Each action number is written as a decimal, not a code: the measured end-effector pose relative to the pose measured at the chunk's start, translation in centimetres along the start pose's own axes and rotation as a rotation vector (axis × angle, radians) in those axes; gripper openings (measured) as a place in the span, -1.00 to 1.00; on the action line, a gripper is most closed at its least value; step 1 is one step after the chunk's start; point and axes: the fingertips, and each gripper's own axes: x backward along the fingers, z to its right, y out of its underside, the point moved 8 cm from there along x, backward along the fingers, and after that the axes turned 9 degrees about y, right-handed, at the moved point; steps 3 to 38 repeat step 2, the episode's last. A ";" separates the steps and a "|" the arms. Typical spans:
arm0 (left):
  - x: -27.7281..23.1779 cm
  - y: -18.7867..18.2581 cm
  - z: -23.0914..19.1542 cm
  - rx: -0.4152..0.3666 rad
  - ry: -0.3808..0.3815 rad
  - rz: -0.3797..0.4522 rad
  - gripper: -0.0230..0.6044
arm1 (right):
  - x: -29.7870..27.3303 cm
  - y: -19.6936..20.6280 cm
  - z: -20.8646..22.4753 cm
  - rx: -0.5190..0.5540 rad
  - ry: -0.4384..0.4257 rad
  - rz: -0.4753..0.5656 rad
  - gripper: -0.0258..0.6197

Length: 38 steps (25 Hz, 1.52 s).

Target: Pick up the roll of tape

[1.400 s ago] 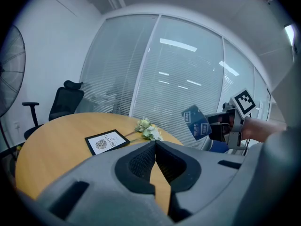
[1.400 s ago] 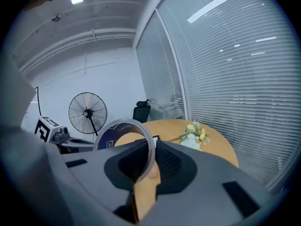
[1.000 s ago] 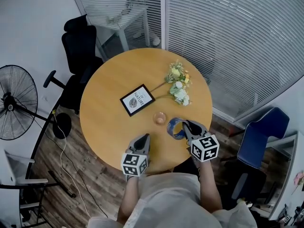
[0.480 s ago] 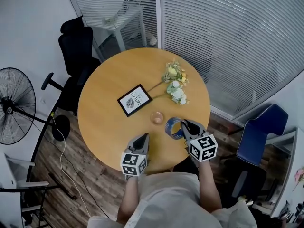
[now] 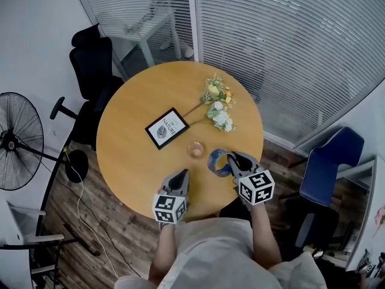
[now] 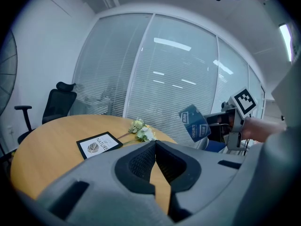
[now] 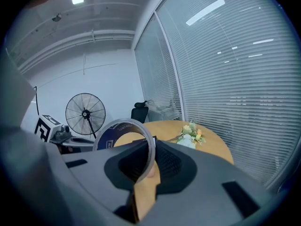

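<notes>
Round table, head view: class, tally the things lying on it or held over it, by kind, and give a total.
Framed picture: 1
Flower bunch: 1
Small clear round item: 1
Roll of tape, held in the jaws of the right gripper: 1
Total: 4

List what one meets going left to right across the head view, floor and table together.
Floor fan → black office chair → framed print → small cup → roll of tape → blue chair. The flowers are left out: they sit over the same stretch as the tape.
</notes>
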 end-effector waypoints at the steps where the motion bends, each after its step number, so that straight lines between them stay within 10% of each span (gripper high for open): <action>1: 0.0 0.0 0.0 -0.001 0.001 -0.001 -0.90 | 0.0 0.0 0.0 -0.001 0.000 0.000 -0.78; 38: 0.0 0.0 0.1 -0.001 0.002 -0.001 -0.90 | 0.0 0.1 0.0 -0.001 0.000 -0.001 -0.78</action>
